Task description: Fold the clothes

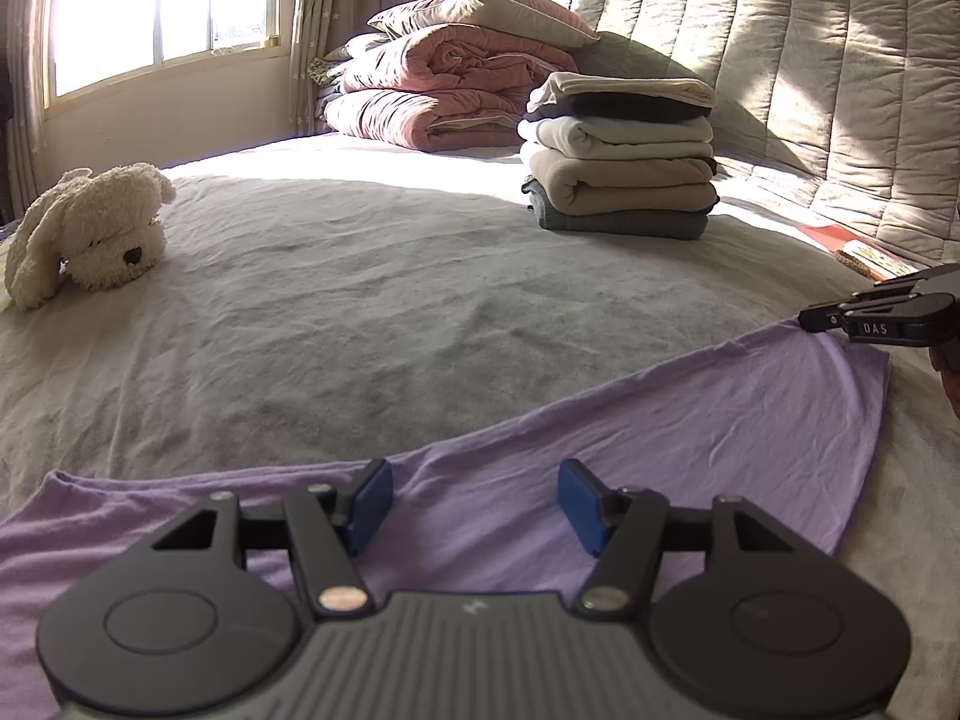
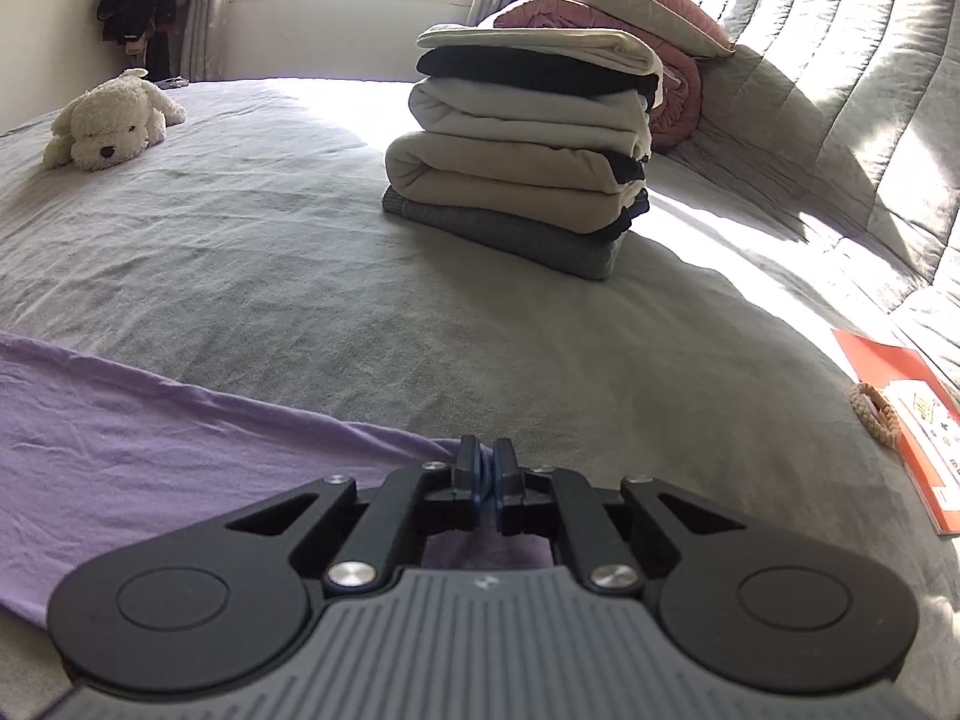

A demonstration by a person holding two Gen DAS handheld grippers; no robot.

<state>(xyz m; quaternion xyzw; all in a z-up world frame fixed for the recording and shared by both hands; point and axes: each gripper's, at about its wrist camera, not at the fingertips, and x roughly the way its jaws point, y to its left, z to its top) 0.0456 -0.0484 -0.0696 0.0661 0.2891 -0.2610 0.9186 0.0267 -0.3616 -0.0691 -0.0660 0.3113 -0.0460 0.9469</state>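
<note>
A lilac garment (image 1: 690, 414) lies spread flat on the grey bedsheet, close to me. My left gripper (image 1: 474, 501) hovers over its near part, open, its blue pads (image 1: 372, 501) wide apart with nothing between them. At the right edge of the left wrist view, my right gripper (image 1: 807, 319) pinches the garment's far corner. In the right wrist view that gripper (image 2: 489, 471) is shut on the lilac garment (image 2: 150, 444), cloth showing between and under its fingers.
A tall stack of folded clothes (image 1: 621, 156) (image 2: 528, 144) stands mid-bed. Pink quilts and pillows (image 1: 456, 84) pile against the padded headboard (image 1: 810, 72). A white plush dog (image 1: 84, 234) (image 2: 114, 120) lies at left. An orange booklet (image 2: 900, 420) and a hair tie (image 2: 873, 411) lie at right.
</note>
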